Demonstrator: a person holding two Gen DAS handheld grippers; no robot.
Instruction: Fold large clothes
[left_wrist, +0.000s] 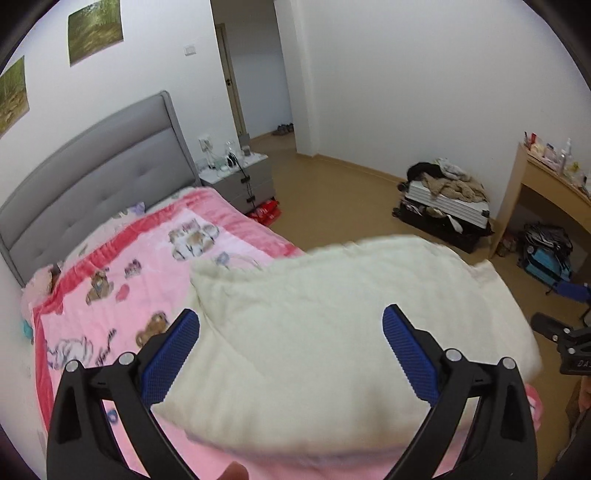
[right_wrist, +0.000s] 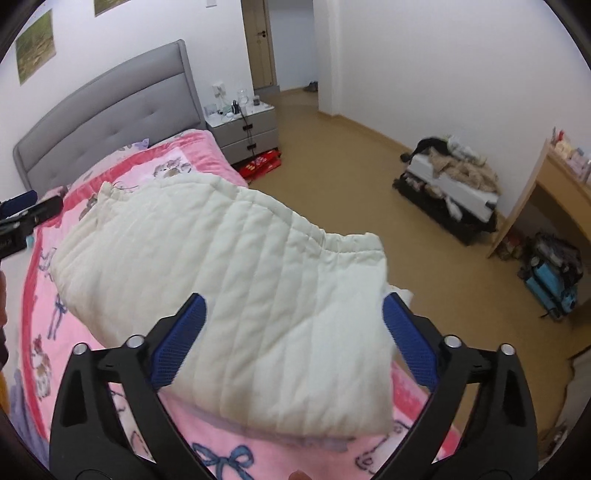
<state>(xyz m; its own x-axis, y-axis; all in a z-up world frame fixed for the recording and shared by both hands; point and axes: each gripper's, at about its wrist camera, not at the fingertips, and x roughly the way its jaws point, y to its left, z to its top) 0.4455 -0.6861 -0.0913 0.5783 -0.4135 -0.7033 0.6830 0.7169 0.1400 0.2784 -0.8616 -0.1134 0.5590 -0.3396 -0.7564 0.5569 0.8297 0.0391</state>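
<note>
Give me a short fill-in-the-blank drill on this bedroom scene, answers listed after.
1. The folded cream quilted garment lies on a blanket whose main colour is ____.
2. Both the left gripper and the right gripper have their fingers ____, with nothing clamped between them.
3. The upholstered headboard is ____ in colour.
4. The pads on the fingers are ____ in colour.

Missing words: pink; open; grey; blue

Bed (right_wrist: 107, 107), pink blanket (right_wrist: 258, 446) spread over it; folded cream quilted garment (right_wrist: 258, 280) on blanket.
</note>
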